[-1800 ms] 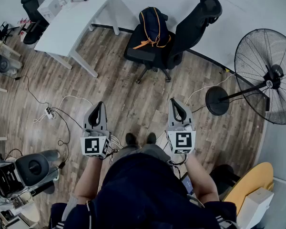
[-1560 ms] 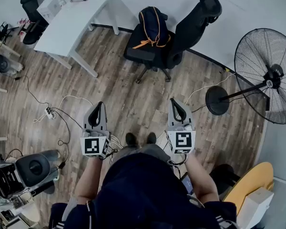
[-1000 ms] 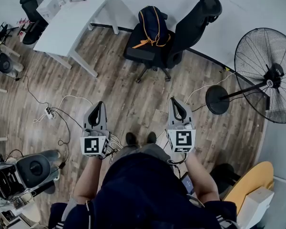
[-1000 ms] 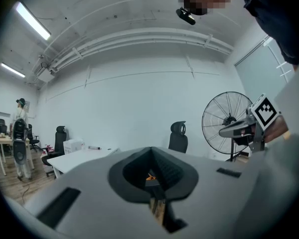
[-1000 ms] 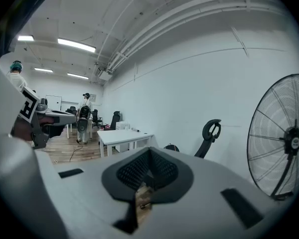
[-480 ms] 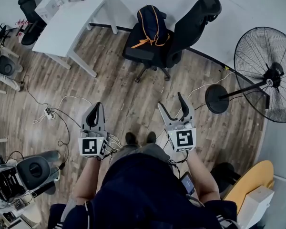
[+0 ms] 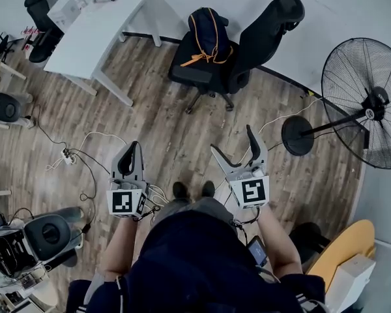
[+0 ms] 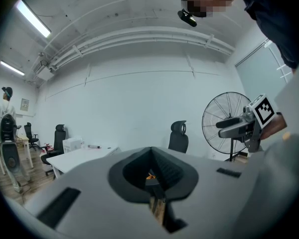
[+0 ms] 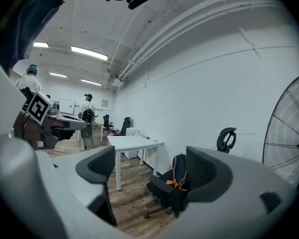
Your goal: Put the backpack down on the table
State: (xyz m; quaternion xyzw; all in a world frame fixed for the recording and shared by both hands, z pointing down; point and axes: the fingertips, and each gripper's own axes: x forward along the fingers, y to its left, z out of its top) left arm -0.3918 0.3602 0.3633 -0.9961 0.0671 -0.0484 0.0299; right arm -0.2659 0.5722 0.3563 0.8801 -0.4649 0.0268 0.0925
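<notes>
Only at the approach step here: the backpack (image 7: 208, 34) sits on the office chair (image 7: 251, 51) at my 12 o'clock, table (image 7: 98, 31) at 11, left tongs (image 7: 137, 147) pinched together and empty, right tongs (image 7: 233, 142) have just been opening with nothing between them, so next I'd step in and grab it.

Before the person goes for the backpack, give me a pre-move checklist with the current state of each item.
1. Target found: the backpack sits on the office chair: ok.
2. The right gripper is ready to grasp: ok. Its jaws have just been opening and nothing is between them.
3. The left gripper is ready to grasp: not ok. Its jaws are together and empty.
4. The table has bare room: ok.
5. Grippers near the backpack: not ok. Open floor lies between them.
6. Straps free of the chair: cannot tell.
</notes>
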